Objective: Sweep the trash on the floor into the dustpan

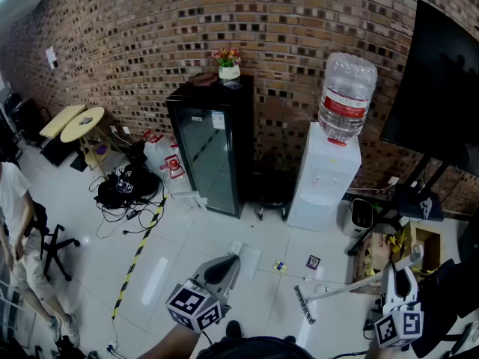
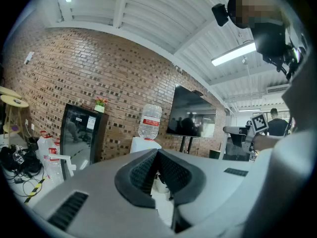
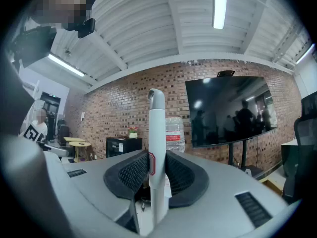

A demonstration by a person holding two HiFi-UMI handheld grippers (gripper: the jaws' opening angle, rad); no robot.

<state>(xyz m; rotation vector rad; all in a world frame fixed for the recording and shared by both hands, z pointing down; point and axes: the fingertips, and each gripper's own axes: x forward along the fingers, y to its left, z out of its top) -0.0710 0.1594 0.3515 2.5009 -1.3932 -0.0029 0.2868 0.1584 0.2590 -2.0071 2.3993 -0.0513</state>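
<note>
**Head view.** A white water dispenser [image 1: 325, 174] is seen against a brick wall and serves as the landmark. A black fridge [image 1: 209, 148] stands just left of the dispenser, and a dark TV [image 1: 441, 81] hangs to its right. The trash, two small scraps [image 1: 279, 266] [image 1: 313, 262], lies on the white floor [image 1: 187, 238] in front of the dispenser. Nearer the camera than the scraps, the head of a broom [image 1: 303, 305] is lowered to the floor. Its pale handle slants up and to the right of the dispenser into the right tongs [image 1: 395, 271]. The left tongs [image 1: 223, 266] are held above the floor, in front of the dispenser and to its left, near the scraps but apart from them. A person [image 1: 15, 223] stands far left of the dispenser.

**Left gripper view.** The left tongs [image 2: 157, 155] are drawn narrow, the dark ribbed pads meeting at their tips, and nothing is held between them. The dispenser [image 2: 143, 144] is seen beyond the tips, with the fridge [image 2: 79, 133] to its left and the TV [image 2: 190, 118] to its right.

**Right gripper view.** The right tongs [image 3: 156, 157] are closed on the broom [image 3: 157, 133], whose white handle stands upright between the pads and rises above them. The bottle of the dispenser [image 3: 174, 128] is partly seen just behind the handle.
</note>
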